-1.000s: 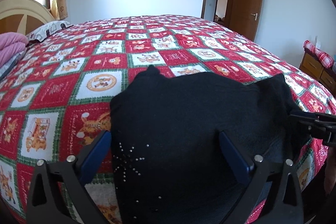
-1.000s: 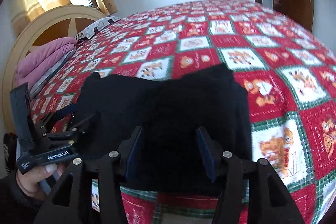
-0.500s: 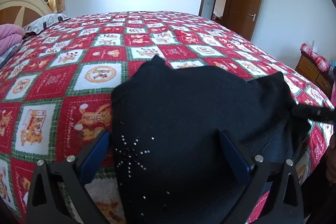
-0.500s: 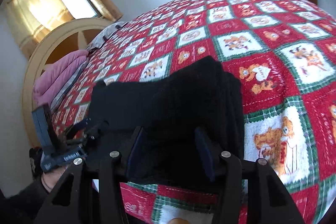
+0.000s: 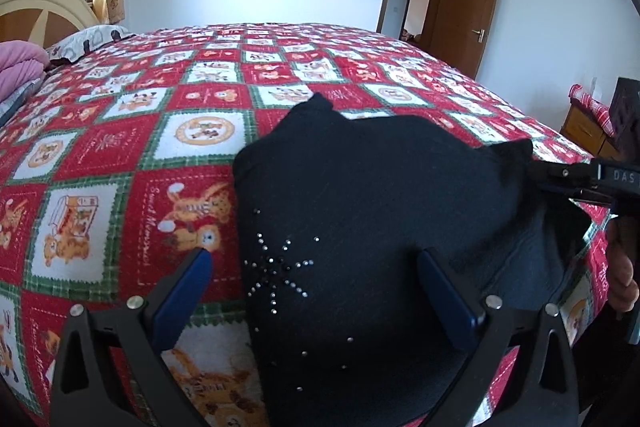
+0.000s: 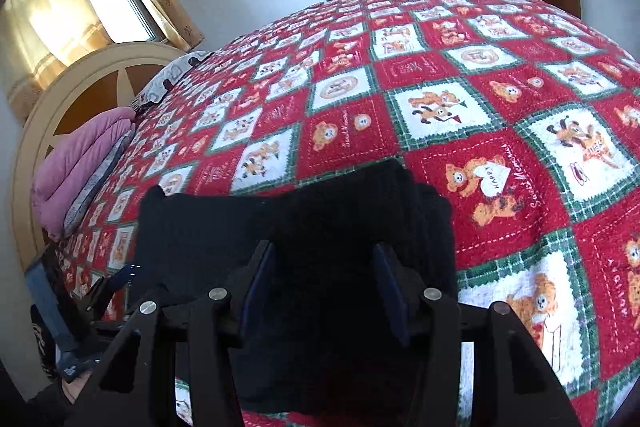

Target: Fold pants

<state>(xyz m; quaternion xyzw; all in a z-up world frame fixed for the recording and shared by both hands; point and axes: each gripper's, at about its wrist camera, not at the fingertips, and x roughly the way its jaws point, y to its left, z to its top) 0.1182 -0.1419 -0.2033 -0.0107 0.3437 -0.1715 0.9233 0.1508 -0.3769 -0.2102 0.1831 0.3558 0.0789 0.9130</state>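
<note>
The black pants [image 5: 380,227] lie folded into a compact bundle at the near edge of the bed, on the red, white and green patchwork quilt [image 5: 168,131]; a starburst of small studs [image 5: 278,269] shows on the upper layer. The left gripper [image 5: 316,267] stands wide apart, its blue pads [image 5: 184,291] straddling the bundle's near left part, the left one over quilt, neither pressing on cloth. The right gripper [image 6: 324,267] is set at a narrower gap with thick black cloth between its pads [image 6: 258,283]; whether they grip it cannot be told. A cream headboard [image 6: 96,75], pink bedding [image 6: 76,171] and a brown door [image 5: 468,7] lie beyond.
</note>
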